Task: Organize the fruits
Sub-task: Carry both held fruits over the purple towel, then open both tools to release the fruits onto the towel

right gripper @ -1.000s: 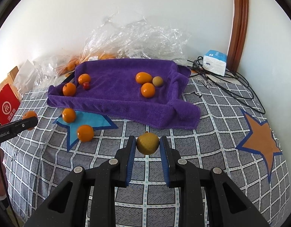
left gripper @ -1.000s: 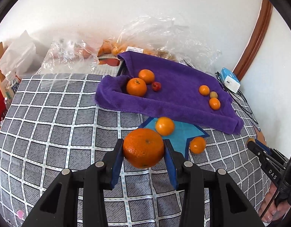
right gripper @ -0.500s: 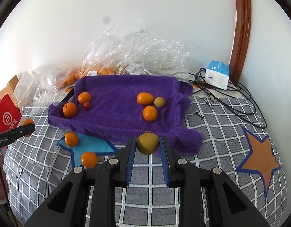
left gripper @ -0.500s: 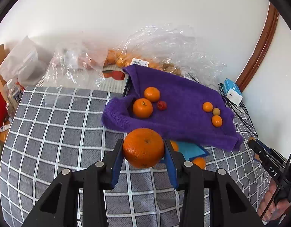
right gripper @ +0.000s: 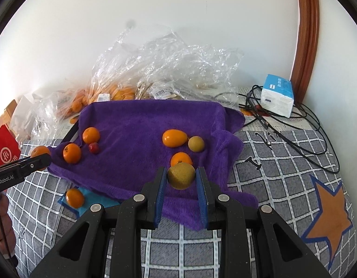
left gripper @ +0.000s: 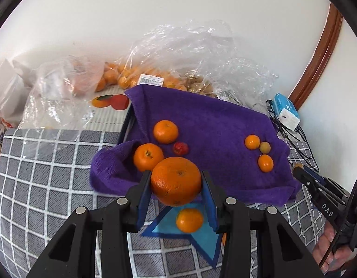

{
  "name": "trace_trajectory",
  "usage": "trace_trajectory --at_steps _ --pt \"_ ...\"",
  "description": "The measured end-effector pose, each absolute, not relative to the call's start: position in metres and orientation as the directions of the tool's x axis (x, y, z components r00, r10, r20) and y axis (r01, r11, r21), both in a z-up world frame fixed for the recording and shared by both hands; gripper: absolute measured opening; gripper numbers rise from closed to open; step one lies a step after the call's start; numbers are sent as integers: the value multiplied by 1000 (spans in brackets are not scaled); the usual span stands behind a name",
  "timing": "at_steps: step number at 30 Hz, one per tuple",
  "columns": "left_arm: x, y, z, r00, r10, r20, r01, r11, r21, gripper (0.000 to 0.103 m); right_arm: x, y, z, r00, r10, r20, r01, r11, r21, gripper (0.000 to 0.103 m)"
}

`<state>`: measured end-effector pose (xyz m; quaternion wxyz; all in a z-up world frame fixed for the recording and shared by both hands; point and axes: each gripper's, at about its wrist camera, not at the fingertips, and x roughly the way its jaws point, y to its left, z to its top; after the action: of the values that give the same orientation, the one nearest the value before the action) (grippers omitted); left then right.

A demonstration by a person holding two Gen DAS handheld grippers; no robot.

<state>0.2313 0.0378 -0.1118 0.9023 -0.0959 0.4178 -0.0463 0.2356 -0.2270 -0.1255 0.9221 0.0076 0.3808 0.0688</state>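
My left gripper (left gripper: 176, 180) is shut on a large orange (left gripper: 175, 181), held in the air over the near left edge of the purple towel (left gripper: 213, 125). Two oranges (left gripper: 147, 157) and a small red fruit (left gripper: 180, 148) lie on the towel just beyond it. My right gripper (right gripper: 181, 176) is shut on a small brownish-yellow fruit (right gripper: 180, 175) above the towel's (right gripper: 136, 125) near right part, close to two small oranges (right gripper: 174, 138) and a brownish fruit (right gripper: 196, 143). One loose orange (left gripper: 189, 220) rests on a blue star patch under the left gripper.
The checked grey cloth (right gripper: 282, 162) covers the table. Clear plastic bags (right gripper: 169, 64) with several oranges sit behind the towel against the wall. A blue-white box (right gripper: 277, 98) and black cables (right gripper: 301, 125) lie at the right. A red bag (right gripper: 4, 148) stands at the left edge.
Both grippers, each still holding its fruit, moved forward toward the wall, from over the checked cloth to over the near edge of the purple towel.
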Motion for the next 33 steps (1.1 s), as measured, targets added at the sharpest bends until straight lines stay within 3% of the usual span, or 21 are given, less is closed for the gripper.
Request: trace_trajectory --at_steps 19,33 --pt "279 14 -154 558 -140 -818 2 986 -167 39 278 -216 -166 631 132 -765 -132 989 62 26" --pt "285 12 -161 552 -137 -822 4 987 -162 39 288 -208 -181 600 132 -789 -140 988 58 26"
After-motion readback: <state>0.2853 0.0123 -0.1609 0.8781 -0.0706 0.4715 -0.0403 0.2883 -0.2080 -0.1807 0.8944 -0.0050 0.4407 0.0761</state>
